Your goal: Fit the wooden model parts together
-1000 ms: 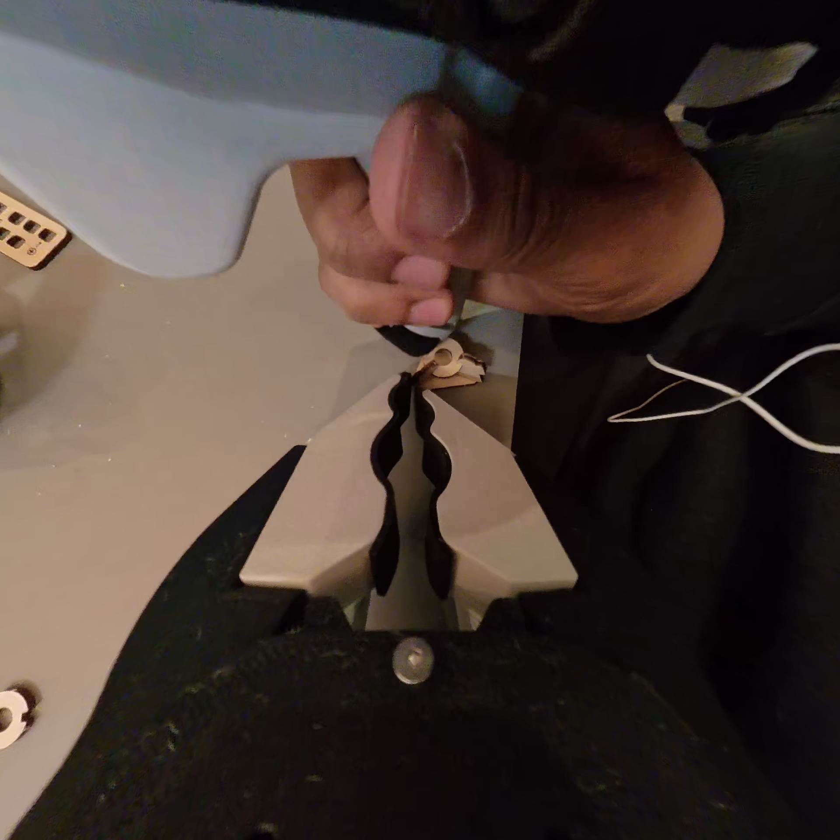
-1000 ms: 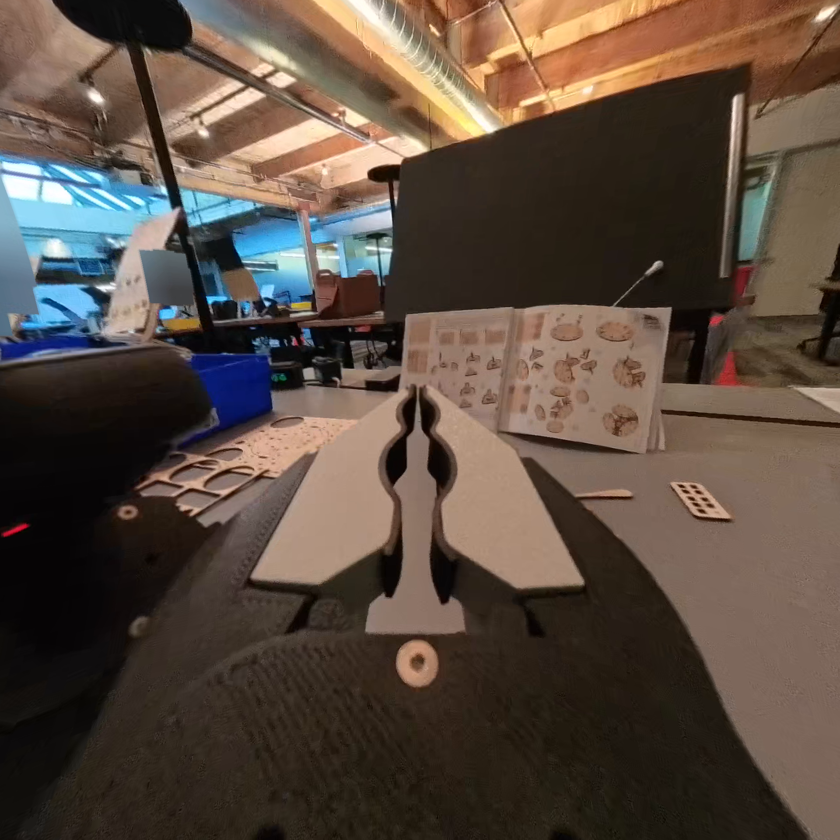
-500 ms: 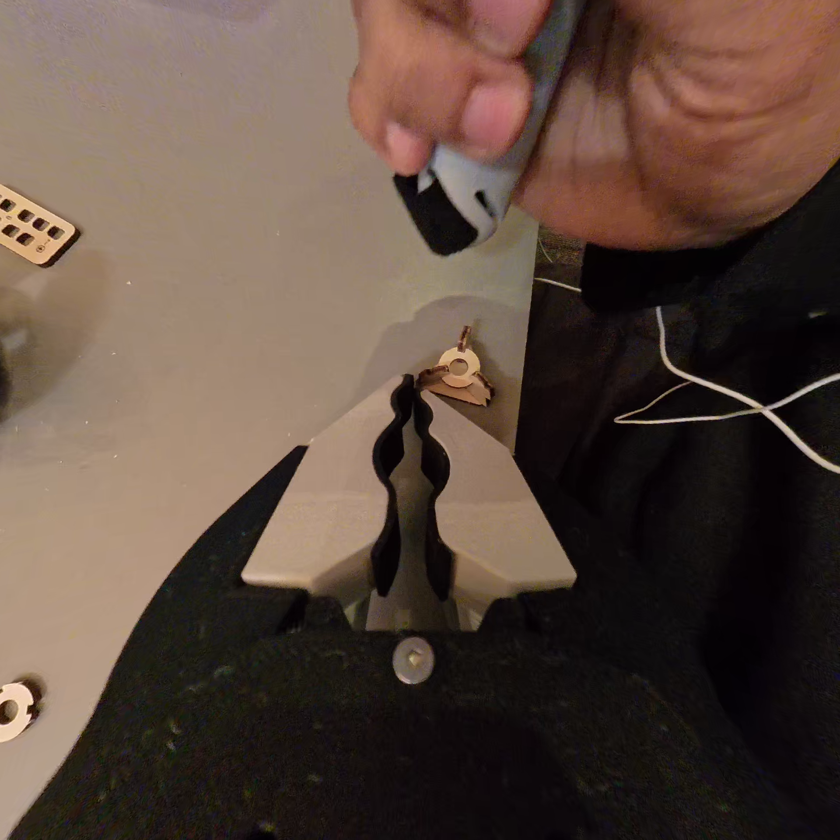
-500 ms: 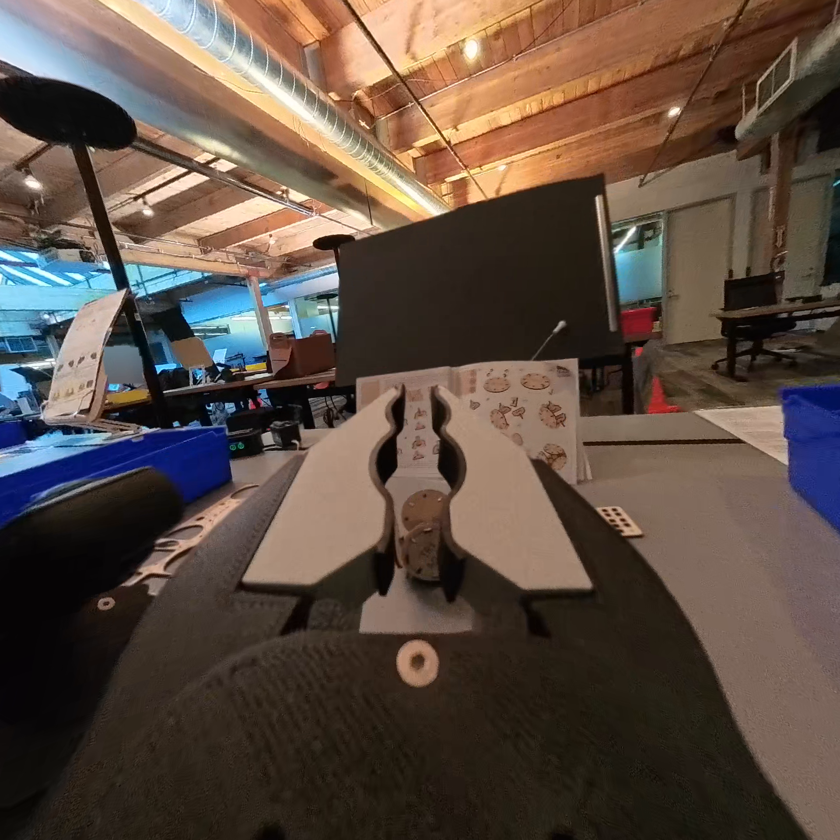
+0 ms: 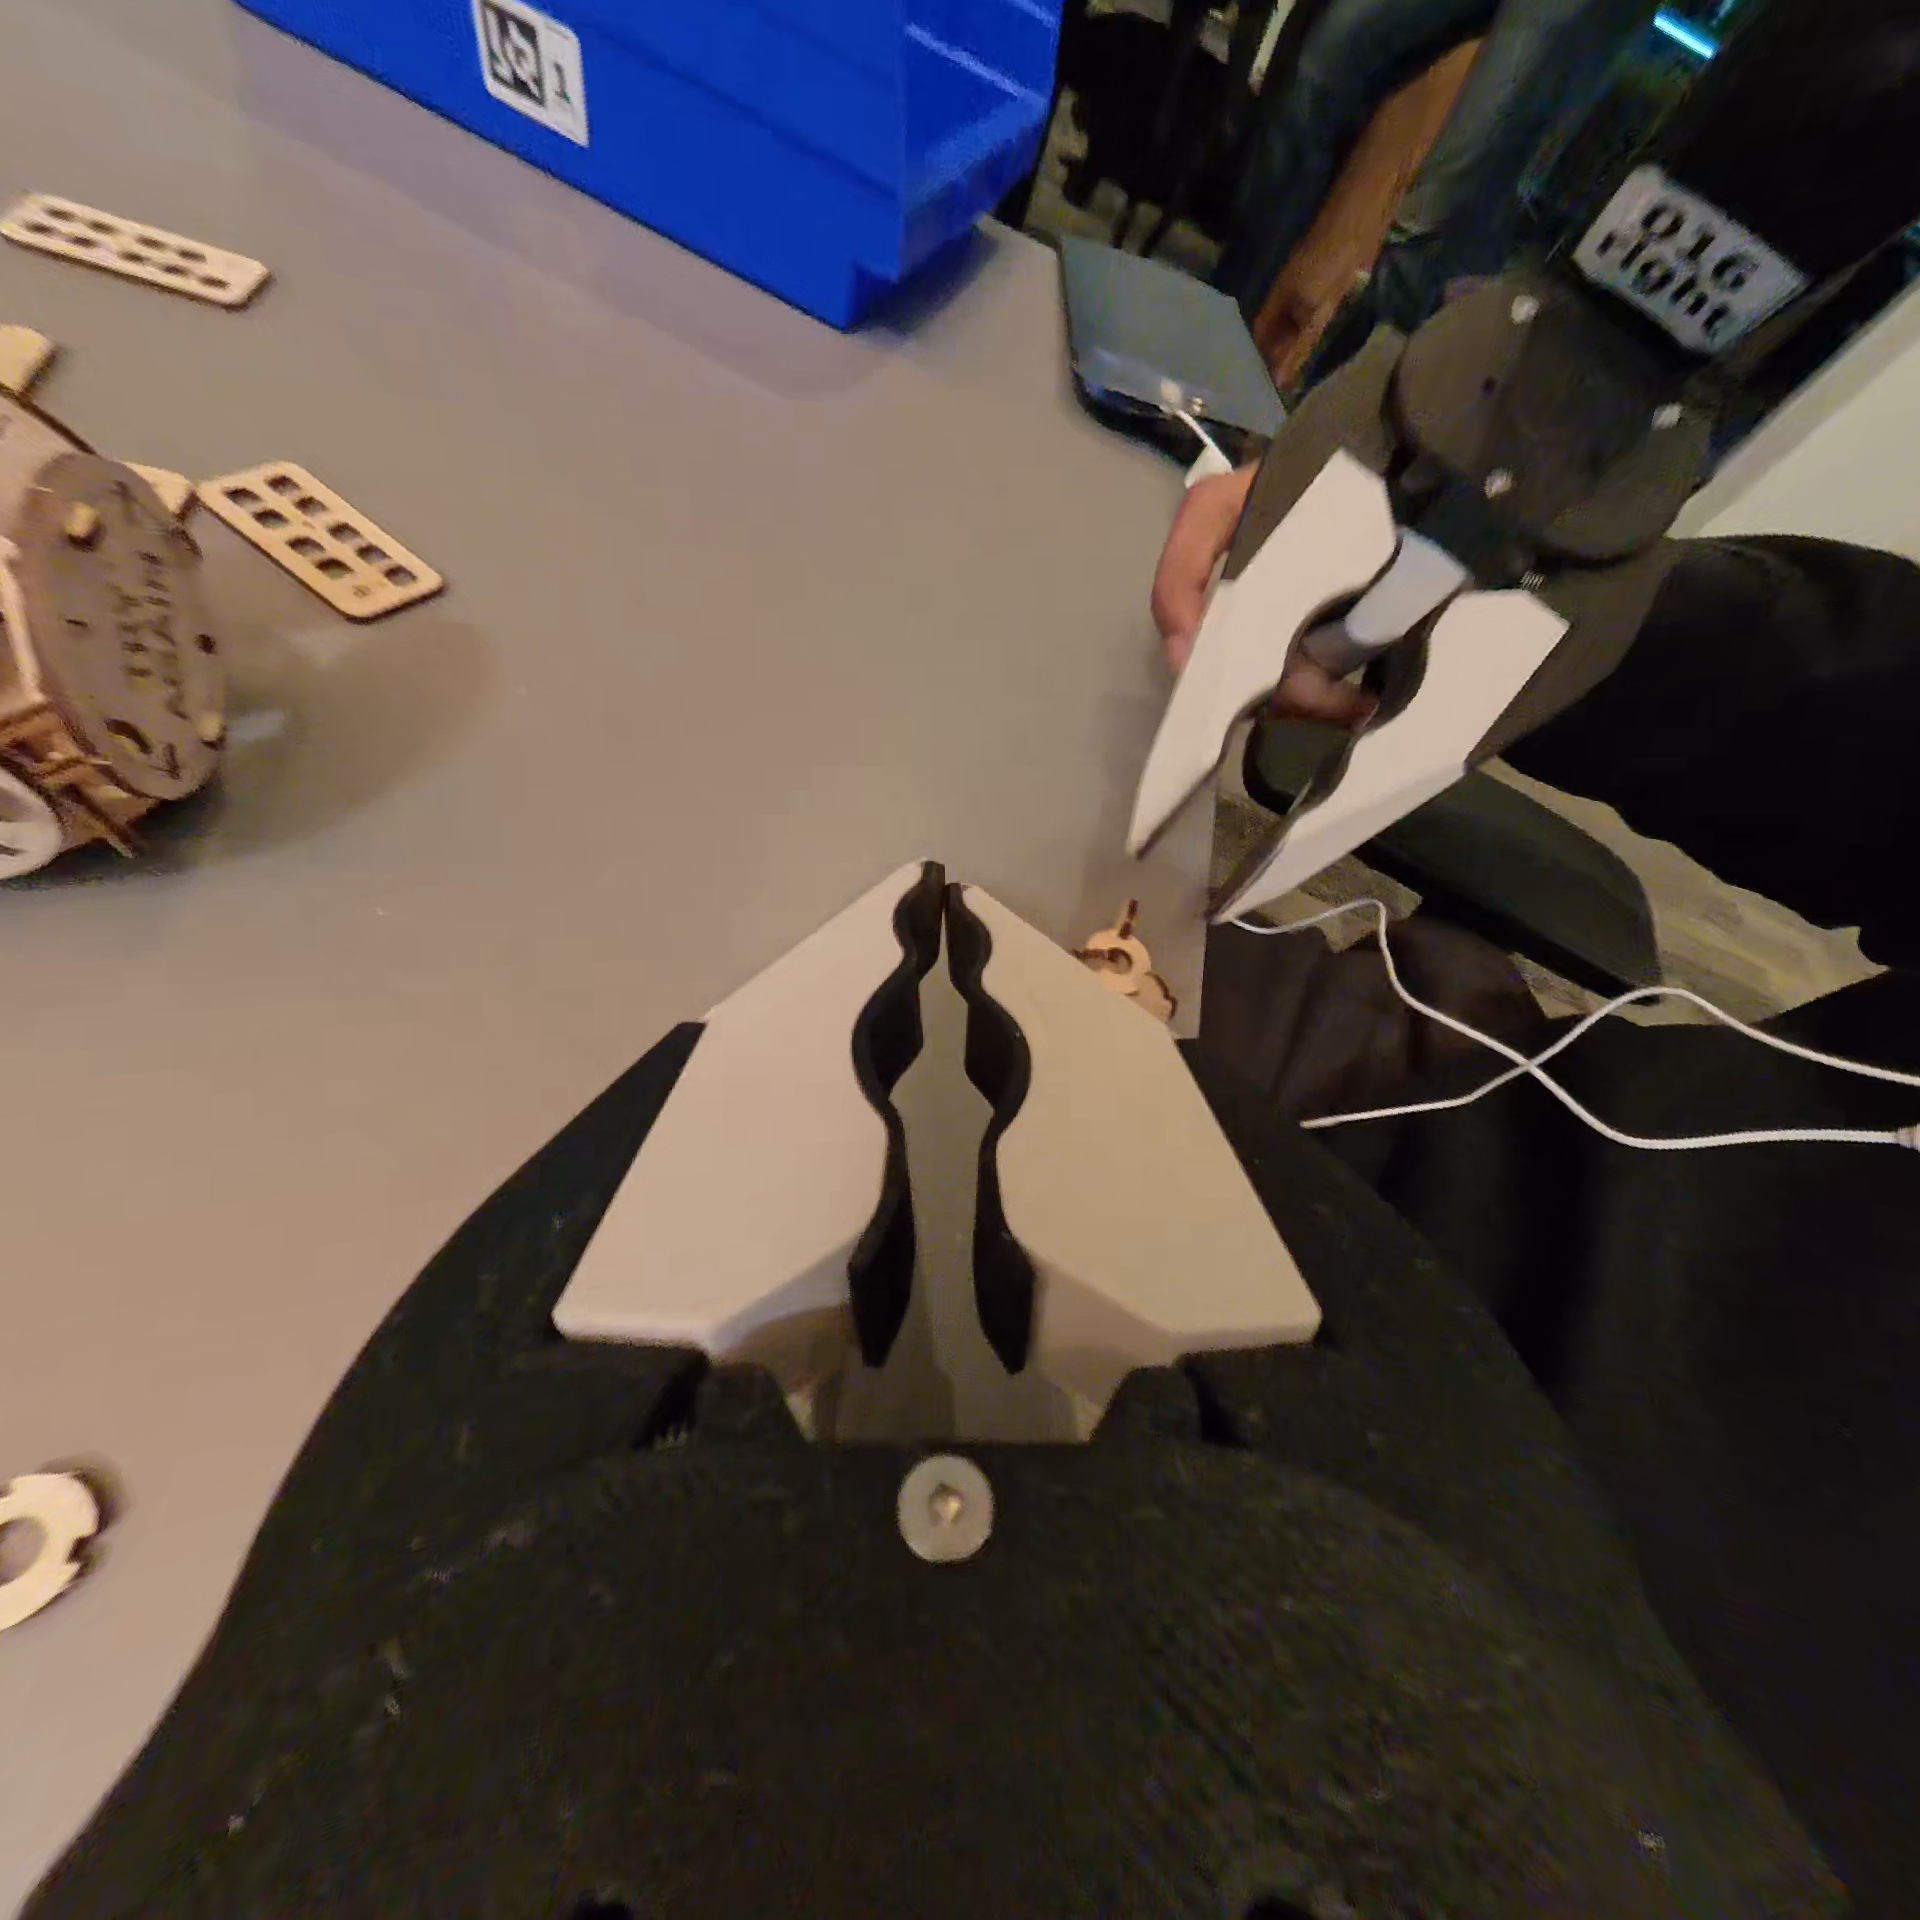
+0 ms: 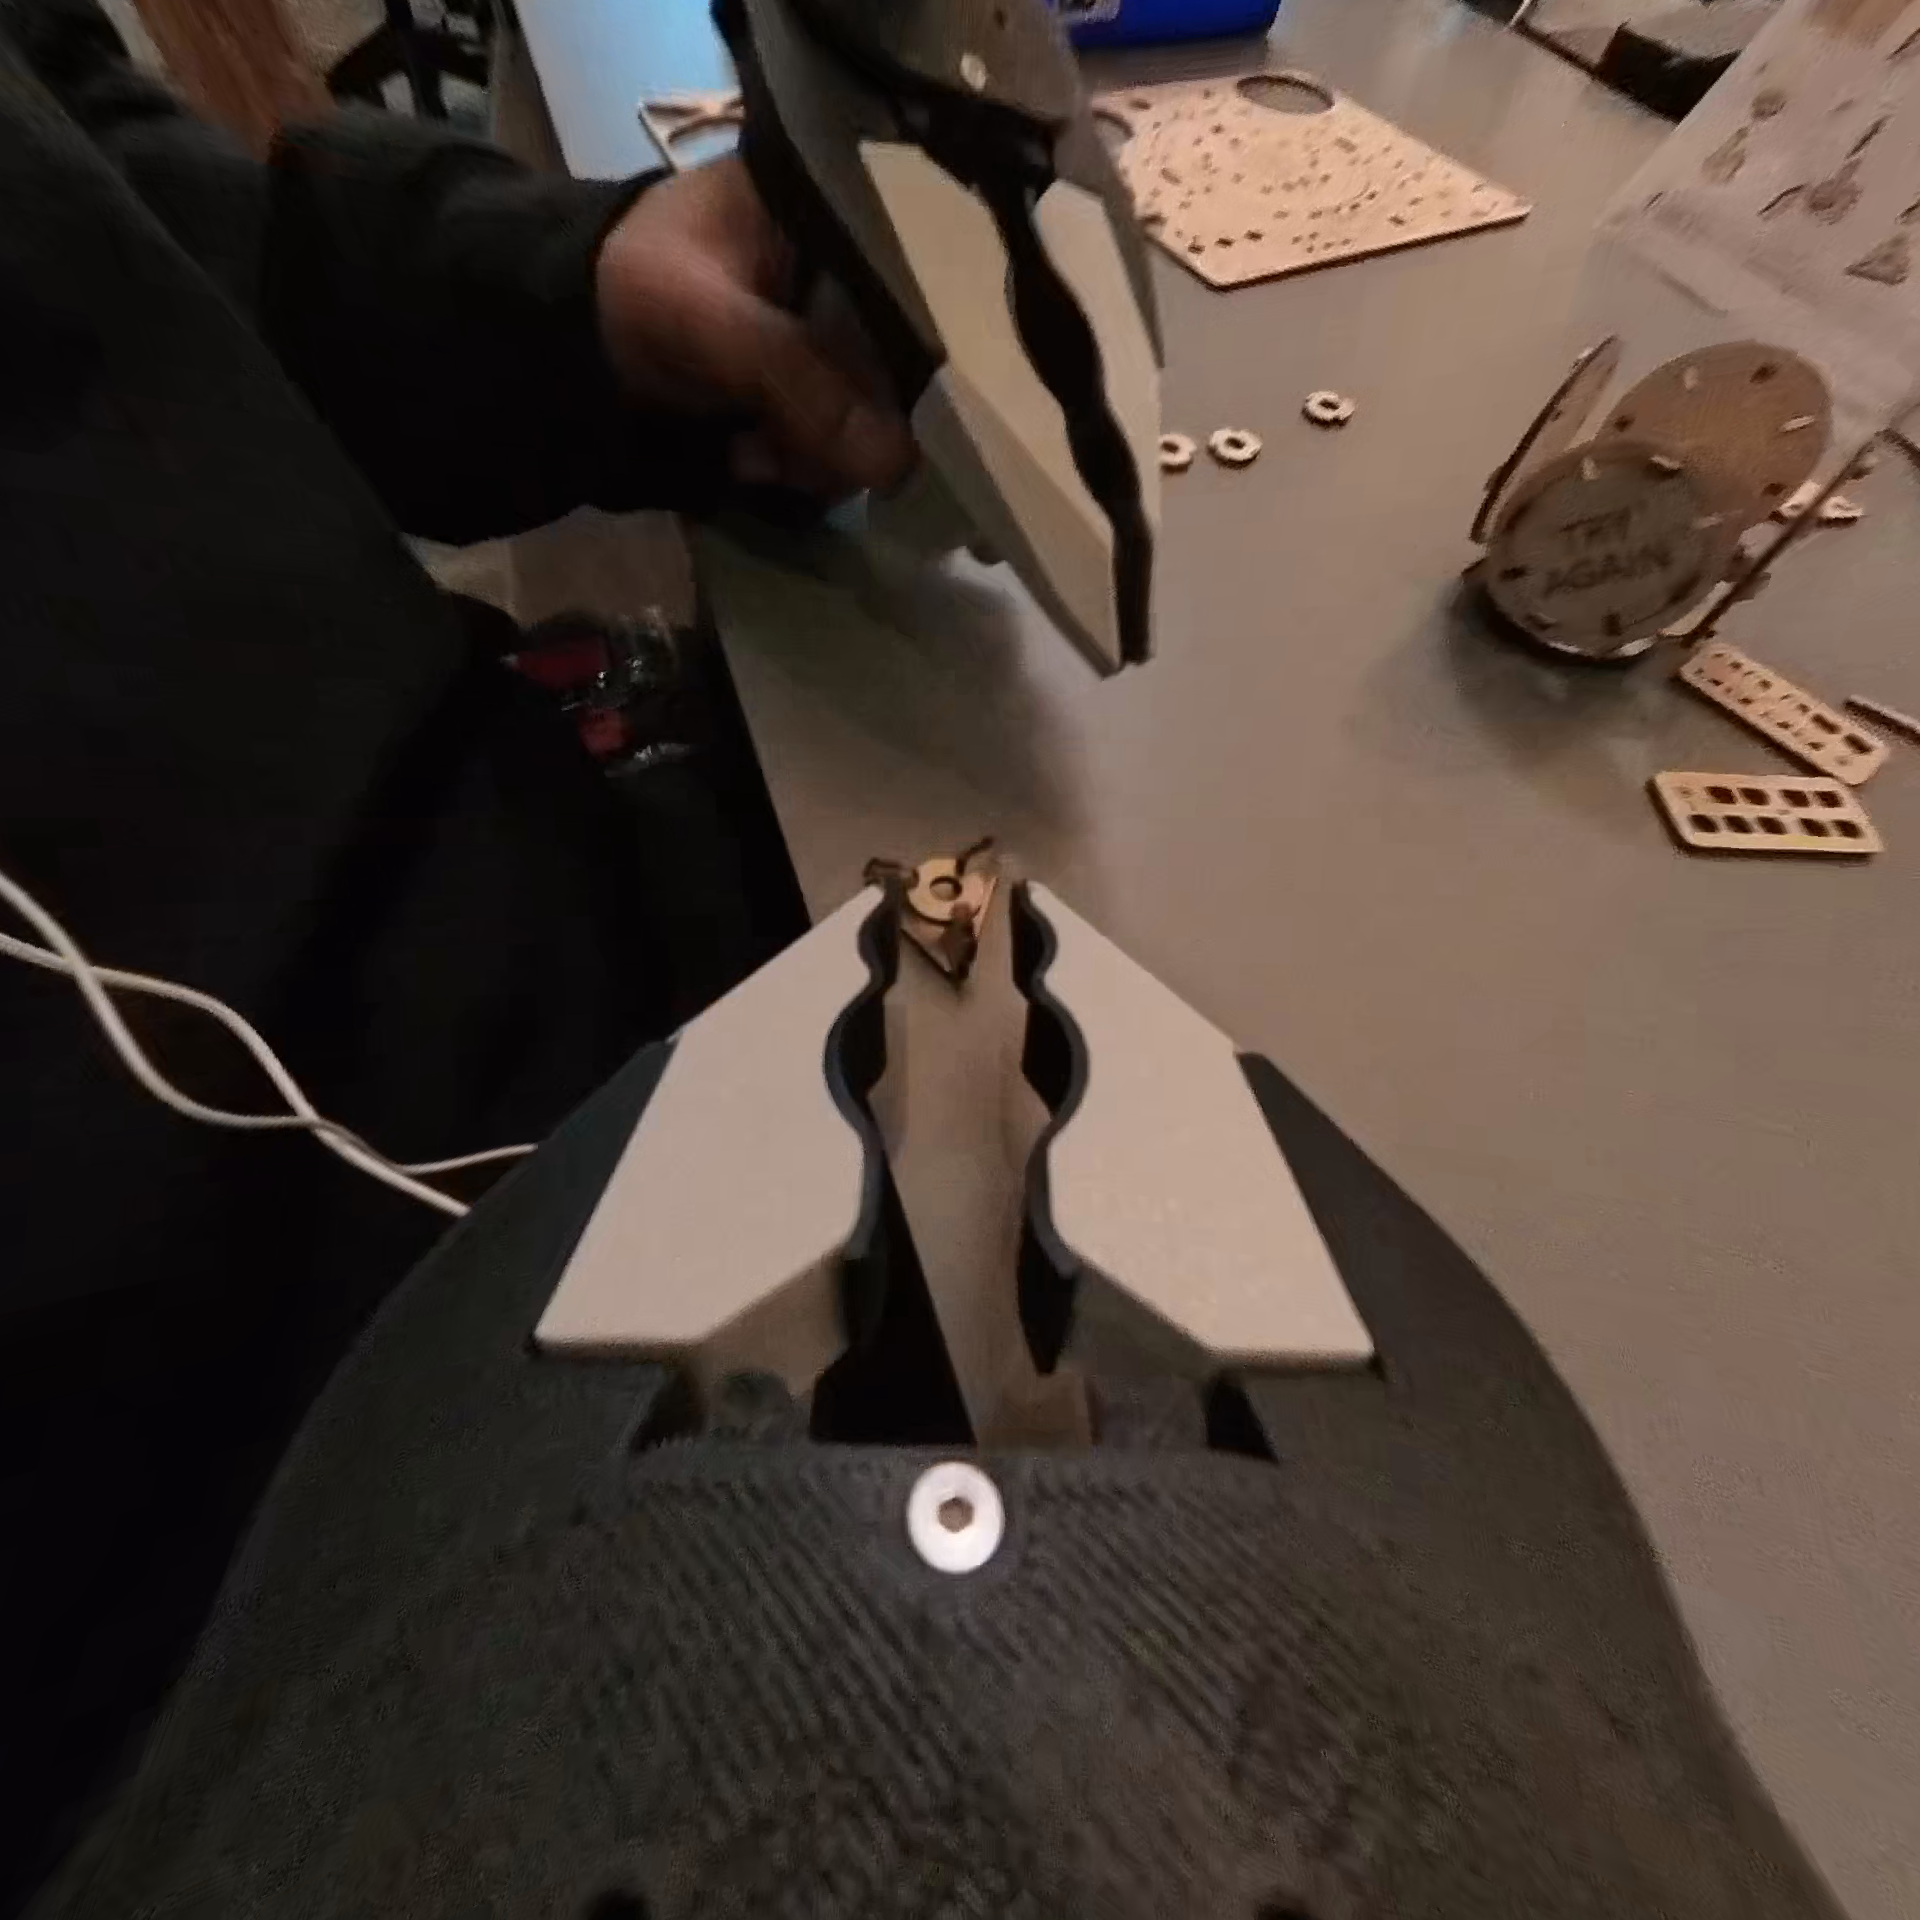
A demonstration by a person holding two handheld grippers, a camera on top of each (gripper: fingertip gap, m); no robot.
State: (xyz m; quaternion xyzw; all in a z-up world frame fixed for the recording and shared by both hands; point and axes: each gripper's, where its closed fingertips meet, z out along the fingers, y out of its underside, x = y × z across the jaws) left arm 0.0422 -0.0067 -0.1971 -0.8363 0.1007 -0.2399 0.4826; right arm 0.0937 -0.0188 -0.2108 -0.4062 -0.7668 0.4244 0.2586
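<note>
Right gripper (image 6: 945, 894) hovering over small wooden piece (image 6: 940, 909) at near table edge, jaws partly open.

Piece is a washer-like disc on a triangular bit, lying on the grey table (image 6: 1351, 1039) between the right fingertips; there's a gap on the right side, so pads aren't clamping it. Its pointed end runs back toward the gripper body. Left gripper (image 5: 940, 899) has its tips together on nothing, with the same piece (image 5: 1122, 961) just to its right (right gripper is clearly nearer). Round wooden assembly (image 6: 1621, 520) and slotted strips (image 6: 1766, 826) sit well apart, far right.
</note>
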